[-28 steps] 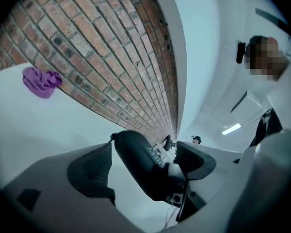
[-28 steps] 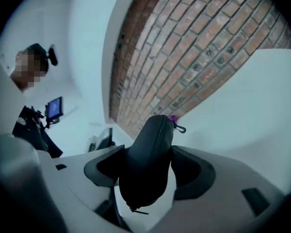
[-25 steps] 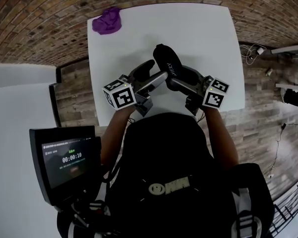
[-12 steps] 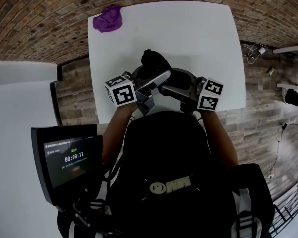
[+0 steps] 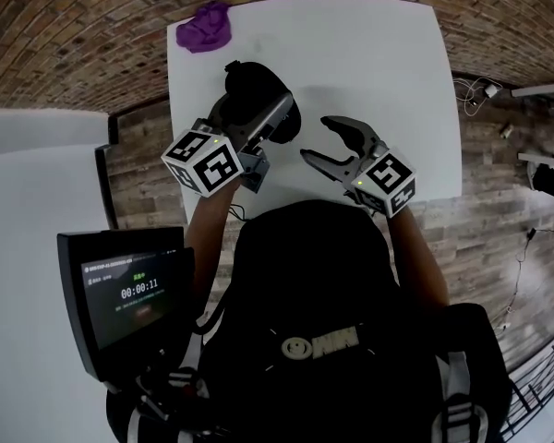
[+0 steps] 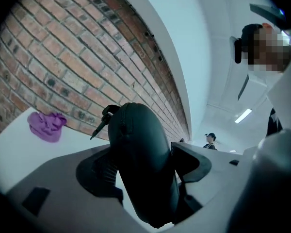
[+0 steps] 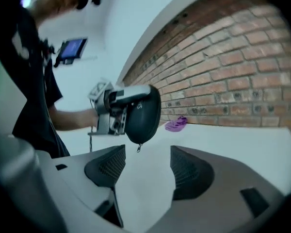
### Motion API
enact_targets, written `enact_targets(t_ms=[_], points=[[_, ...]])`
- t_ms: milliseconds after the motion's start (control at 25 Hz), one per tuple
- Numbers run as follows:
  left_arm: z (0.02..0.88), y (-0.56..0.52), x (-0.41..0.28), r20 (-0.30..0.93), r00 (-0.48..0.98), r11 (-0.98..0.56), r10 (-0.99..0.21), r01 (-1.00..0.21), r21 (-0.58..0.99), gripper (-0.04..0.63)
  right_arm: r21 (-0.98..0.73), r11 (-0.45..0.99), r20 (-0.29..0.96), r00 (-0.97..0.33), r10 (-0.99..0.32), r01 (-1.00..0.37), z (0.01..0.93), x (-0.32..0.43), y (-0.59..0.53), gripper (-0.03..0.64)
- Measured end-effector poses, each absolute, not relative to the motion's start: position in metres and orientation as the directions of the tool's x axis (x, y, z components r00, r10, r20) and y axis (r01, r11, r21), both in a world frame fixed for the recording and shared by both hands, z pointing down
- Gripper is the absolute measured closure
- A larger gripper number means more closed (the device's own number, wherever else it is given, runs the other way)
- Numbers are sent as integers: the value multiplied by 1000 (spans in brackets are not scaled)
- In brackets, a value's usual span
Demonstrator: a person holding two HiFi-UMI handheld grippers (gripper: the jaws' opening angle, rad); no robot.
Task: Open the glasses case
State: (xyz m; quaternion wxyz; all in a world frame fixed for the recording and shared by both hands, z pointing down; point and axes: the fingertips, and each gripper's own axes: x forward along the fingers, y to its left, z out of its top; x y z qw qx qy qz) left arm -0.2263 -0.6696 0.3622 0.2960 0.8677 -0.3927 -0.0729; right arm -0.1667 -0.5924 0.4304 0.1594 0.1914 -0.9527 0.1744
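Note:
The black zippered glasses case [image 5: 249, 89] is off the white table [image 5: 379, 53], standing on end between the pads of my left gripper [image 5: 258, 118]. In the left gripper view the case [image 6: 136, 144] fills the gap, both pads press its sides, and its zipper pull [image 6: 101, 123] sticks out at the upper left. These jaws have just been closing on the case. My right gripper [image 5: 316, 138] is off to the right, apart from the case, open and empty. In the right gripper view the case [image 7: 144, 111] hangs ahead of the open right gripper [image 7: 145, 166], zipper pull [image 7: 139, 147] dangling.
A crumpled purple cloth [image 5: 206, 26] lies at the table's far left corner and also shows as the cloth [image 7: 176, 124]. A screen with a timer [image 5: 134, 293] stands low at the left. A brick floor surrounds the table.
Both grippers were at the case on the table. The left one has closed on it and carried it up and leftward; the right one has come off it and moved right, open.

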Motion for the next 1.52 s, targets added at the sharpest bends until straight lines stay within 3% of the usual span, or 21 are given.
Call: enact_targets(t_ms=[120,280,400,560,880,1120,1520], points=[[355,-674,-225,89,664,-507,-743,-644,573,250,-57,898,455,-812,-366,-437,434,-185,-593,418],[358,-676,-219,107,668,-500,-736,-644,580,258,-22,869,496,-760,-420,-494,441,-192,-603,467],[359,-672,-214,132,685,-513,-716,-646,565,263,47,868,552,-711,-435,-495,448,-184,-603,594],[365,-668,-209,151,694,-519,-704,-648,558,272,-2,904,578,-739,-347,-427,454,-190,-588,598],[372,-660,-196,179,738,-550,-651,-621,558,295,8,913,617,-717,-325,-407,464,-187,-583,604],[368,-651,-190,162,763,-580,-625,-594,558,314,-33,880,621,-700,-353,-473,469,-172,-595,604],[371,-648,-186,166,785,-593,-597,-571,567,319,92,895,650,-655,-385,-435,468,-162,-604,604]])
